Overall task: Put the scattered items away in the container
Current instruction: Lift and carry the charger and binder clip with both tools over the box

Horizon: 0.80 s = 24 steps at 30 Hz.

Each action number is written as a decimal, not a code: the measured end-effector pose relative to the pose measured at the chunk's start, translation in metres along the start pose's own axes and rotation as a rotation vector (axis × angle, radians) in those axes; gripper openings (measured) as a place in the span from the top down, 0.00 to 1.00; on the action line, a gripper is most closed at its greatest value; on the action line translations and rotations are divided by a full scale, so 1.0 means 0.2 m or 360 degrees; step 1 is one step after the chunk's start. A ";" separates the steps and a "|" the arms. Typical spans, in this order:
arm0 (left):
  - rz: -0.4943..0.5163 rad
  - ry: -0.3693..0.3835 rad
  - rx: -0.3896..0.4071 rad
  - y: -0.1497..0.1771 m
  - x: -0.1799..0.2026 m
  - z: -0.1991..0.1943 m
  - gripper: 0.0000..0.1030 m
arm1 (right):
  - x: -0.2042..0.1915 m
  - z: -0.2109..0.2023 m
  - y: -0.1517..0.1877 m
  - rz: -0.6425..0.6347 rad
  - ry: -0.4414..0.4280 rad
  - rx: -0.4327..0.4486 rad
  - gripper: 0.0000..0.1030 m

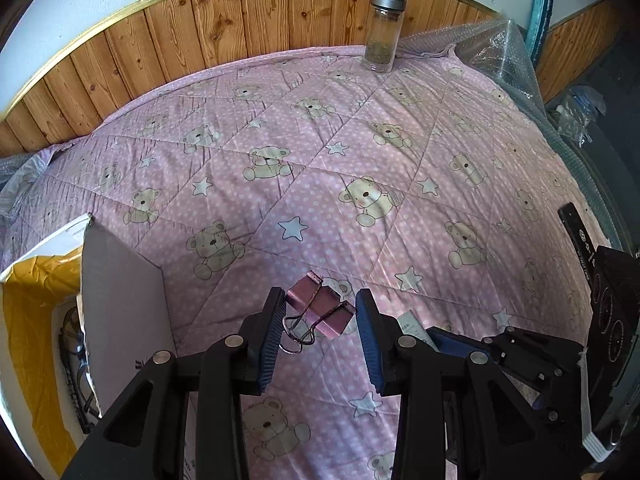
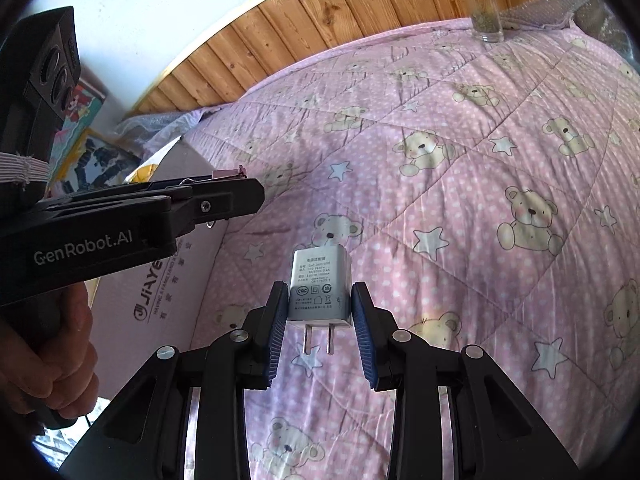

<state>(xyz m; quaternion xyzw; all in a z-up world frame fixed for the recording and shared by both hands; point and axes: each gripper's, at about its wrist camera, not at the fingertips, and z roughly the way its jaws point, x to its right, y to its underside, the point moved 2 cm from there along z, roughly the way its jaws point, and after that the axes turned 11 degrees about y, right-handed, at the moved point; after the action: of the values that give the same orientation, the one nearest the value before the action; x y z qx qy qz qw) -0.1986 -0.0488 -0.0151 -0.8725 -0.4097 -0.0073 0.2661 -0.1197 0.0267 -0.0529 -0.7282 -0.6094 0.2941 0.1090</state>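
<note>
One pink bear-print quilt (image 1: 360,152) carries one cardboard box (image 1: 120,300) at its left and one glass jar (image 1: 383,32) far back. The right gripper (image 2: 320,308) clamps one white charger (image 2: 320,288); the left gripper (image 1: 320,316) seemingly pinches one pink binder clip (image 1: 320,312), just right of the box.

Soft daylight, sharp centres, heavy fisheye curving and dark vignetted corners, pale glare on the wall.

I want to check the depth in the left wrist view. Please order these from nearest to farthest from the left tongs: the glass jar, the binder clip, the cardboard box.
1. binder clip: between the pads of the left tongs.
2. cardboard box: close by on the left.
3. glass jar: far back, upright near the wooden wall.
</note>
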 end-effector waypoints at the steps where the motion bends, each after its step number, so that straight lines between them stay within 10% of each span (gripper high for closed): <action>1: -0.0009 0.0009 0.0004 0.02 0.01 -0.02 0.64 | -0.01 -0.01 0.02 -0.0013 0.0001 -0.0001 0.67; 24: -0.0140 0.0065 0.0220 0.38 0.05 -0.48 0.64 | -0.29 -0.27 0.25 -0.0212 0.0040 0.0009 0.67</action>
<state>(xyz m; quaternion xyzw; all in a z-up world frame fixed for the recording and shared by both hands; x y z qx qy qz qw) -0.1179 -0.1266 0.0351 -0.8329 -0.4417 -0.0084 0.3335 -0.0527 -0.0300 -0.0173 -0.6894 -0.6542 0.2787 0.1380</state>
